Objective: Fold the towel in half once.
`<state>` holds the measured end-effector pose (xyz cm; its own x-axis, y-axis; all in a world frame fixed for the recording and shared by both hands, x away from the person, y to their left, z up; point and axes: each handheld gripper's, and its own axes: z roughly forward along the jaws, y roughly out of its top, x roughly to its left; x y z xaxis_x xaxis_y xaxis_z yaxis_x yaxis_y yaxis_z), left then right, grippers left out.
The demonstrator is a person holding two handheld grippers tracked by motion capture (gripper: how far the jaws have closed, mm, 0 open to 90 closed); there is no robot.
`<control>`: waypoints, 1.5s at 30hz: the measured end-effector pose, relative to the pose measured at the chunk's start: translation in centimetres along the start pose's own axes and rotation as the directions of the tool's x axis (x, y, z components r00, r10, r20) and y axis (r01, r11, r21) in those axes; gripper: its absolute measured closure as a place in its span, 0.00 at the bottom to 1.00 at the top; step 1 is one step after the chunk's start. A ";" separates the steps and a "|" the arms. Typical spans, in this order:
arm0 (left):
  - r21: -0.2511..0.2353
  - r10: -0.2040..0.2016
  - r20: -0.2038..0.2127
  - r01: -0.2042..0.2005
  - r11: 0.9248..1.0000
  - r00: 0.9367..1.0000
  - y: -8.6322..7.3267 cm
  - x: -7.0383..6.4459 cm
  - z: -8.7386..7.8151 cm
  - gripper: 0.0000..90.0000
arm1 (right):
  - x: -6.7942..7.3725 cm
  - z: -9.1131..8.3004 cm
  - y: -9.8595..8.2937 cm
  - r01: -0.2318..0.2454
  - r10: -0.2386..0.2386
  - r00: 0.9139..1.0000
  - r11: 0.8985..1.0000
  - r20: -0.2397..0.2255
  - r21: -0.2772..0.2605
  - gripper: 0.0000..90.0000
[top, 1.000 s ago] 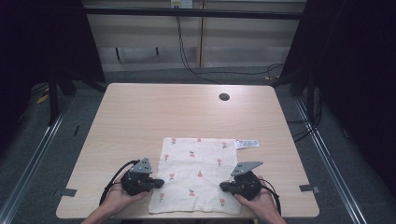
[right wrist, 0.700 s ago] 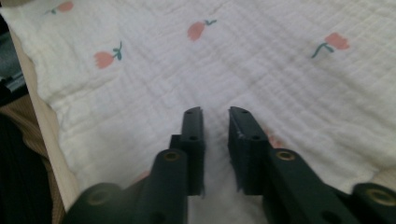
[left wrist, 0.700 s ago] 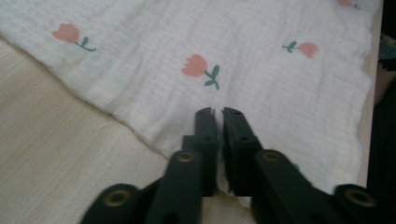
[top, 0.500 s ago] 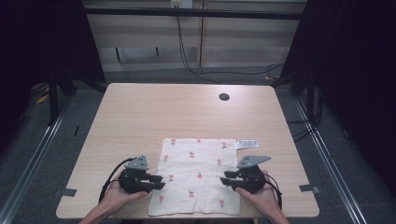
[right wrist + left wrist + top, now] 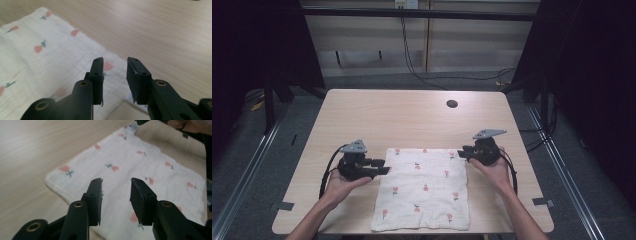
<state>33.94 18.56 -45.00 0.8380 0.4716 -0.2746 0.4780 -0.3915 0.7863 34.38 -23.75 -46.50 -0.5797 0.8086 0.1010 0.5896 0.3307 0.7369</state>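
A white cloth (image 5: 423,188) printed with small red flowers lies spread flat on my light wooden table (image 5: 412,117), toward the near edge and roughly midway between my two hands. In the high view the cloth is nearly rectangular, its far edge running between the two grippers.

My left gripper (image 5: 382,167) rests in my left hand (image 5: 343,181) at the cloth's far left corner, jaws pointing right toward the fabric. In the left gripper view (image 5: 116,195) my jaws stand apart with a clear gap and nothing between them; the cloth's corner lies just under and ahead of the tips, and its flat weave stretches away beyond them.

My right gripper (image 5: 463,153) sits in my right hand (image 5: 493,168) at the cloth's far right corner, jaws pointing left. In the right gripper view (image 5: 115,72) my jaws are likewise parted and hold nothing; the cloth's edge passes beneath them, fabric to the left, bare wood to the right.

A small dark round hole (image 5: 452,104) marks the table's far side, well apart from the cloth. Each gripper carries a grey three-cornered plate on top and a black cable trailing back past the wrist.
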 end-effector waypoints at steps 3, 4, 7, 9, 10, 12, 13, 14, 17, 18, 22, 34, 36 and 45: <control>-0.021 -0.058 0.001 0.058 0.998 0.998 0.5 1.7 0.4 0.71 | -1.1 0.6 0.5 -0.013 0.013 1.000 1.000 0.016 0.012 0.70; -0.024 -0.088 -0.032 0.087 0.996 0.996 0.8 3.0 1.0 0.71 | -1.8 1.2 0.7 -0.027 0.026 0.999 0.999 0.040 0.023 0.66; -0.014 -0.098 -0.051 0.098 0.995 0.994 0.8 4.5 1.8 0.70 | -2.6 1.9 0.7 -0.048 0.047 0.998 0.999 0.035 0.022 0.64; -0.011 -0.097 -0.057 0.097 0.995 0.994 0.7 4.8 2.0 0.69 | -2.8 2.1 0.6 -0.050 0.049 0.998 0.998 0.036 0.026 0.64; -0.014 -0.098 -0.064 0.097 0.995 0.993 0.5 5.4 2.3 0.68 | -3.1 2.5 0.4 -0.066 0.065 0.998 0.998 0.015 0.019 0.64; -0.020 -0.110 -0.064 0.109 0.994 0.992 0.2 5.9 2.5 0.66 | -2.9 2.8 0.2 -0.068 0.067 0.998 0.997 0.014 0.036 0.65; -0.013 -0.109 -0.067 0.108 0.994 0.992 0.1 6.0 2.6 0.66 | -2.8 3.0 0.0 -0.060 0.060 0.998 0.997 0.001 0.047 0.67; -0.006 -0.104 -0.073 0.104 0.995 0.992 0.0 6.0 2.7 0.66 | -2.6 3.2 -0.1 -0.042 0.042 0.999 0.997 0.010 0.060 0.67; 0.015 -0.090 -0.082 0.091 0.996 0.993 -0.1 6.1 3.0 0.64 | -2.6 3.6 -0.4 -0.050 0.050 0.999 0.996 0.009 0.074 0.67; 0.015 -0.091 -0.087 0.093 0.996 0.992 -0.2 6.2 3.1 0.63 | -2.6 3.8 -0.5 -0.049 0.048 0.999 0.996 0.011 0.074 0.67; 0.005 -0.109 -0.105 0.110 0.994 0.988 -0.3 7.2 3.3 0.68 | -1.9 4.1 -0.6 -0.003 0.001 1.000 0.995 0.022 0.098 0.69; 0.048 -0.102 -0.120 0.109 0.993 0.987 -0.3 7.6 5.3 0.70 | -1.3 4.2 -1.0 -0.004 0.004 1.000 0.996 -0.004 0.094 0.95; 0.050 -0.099 -0.131 0.106 0.993 0.986 -0.3 7.7 5.5 0.70 | -1.4 4.1 -1.1 -0.014 0.015 1.000 0.996 -0.012 0.083 0.95; 0.069 -0.069 -0.129 0.079 0.995 0.989 0.9 6.5 6.2 0.70 | -1.3 4.0 -1.4 -0.017 0.017 1.000 0.997 -0.010 0.070 0.95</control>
<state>41.50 16.39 -49.53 0.7618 0.5956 -0.2548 0.5594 -0.4063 0.7224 36.58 -23.32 -50.32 -0.5751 0.8091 0.1207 0.6372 0.3505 0.6864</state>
